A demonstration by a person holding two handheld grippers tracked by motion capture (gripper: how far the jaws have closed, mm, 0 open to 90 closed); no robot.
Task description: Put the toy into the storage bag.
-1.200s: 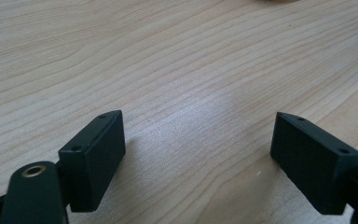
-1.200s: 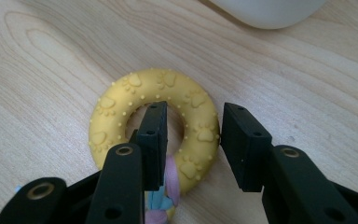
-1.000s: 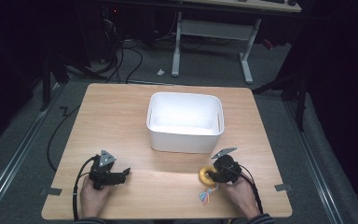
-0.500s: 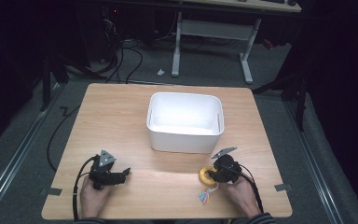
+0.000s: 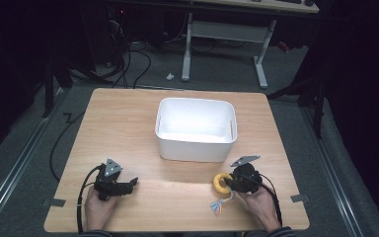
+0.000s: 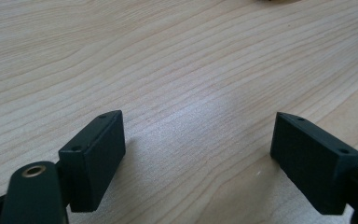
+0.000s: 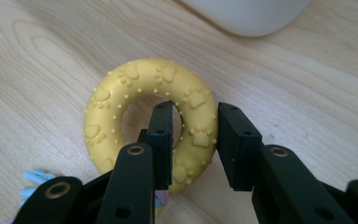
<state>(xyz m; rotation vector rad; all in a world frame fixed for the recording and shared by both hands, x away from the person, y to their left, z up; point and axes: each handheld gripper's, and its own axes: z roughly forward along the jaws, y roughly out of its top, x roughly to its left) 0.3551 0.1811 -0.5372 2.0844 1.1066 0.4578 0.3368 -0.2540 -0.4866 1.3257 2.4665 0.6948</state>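
Gripping the yellow rubber ring toy (image 7: 149, 121) is the step we have in hand: our right gripper (image 7: 195, 140) has one jaw down through the ring's hole and the other outside its rim, so the two stand narrow with the paw-printed band between them, though we judge the squeeze is only just taken up and the ring lies flat on the wooden table (image 5: 128, 123). The toy sits near the table's front edge, toward its right corner, in front of the white plastic bin (image 5: 196, 129) and apart from it; a small tassel of coloured threads (image 5: 218, 206) trails from it toward the front edge. Our left gripper (image 6: 196, 154) rests low over bare wood near the front left corner, its jaws spread wide and holding nothing. The bin stands at the middle of the table, open at the top, and what we can see of its inside looks empty. Next, we reckon, the move calls for a firm pinch on the band, a straight lift so the tassel comes clear, then a carry over the bin's near wall before letting go.
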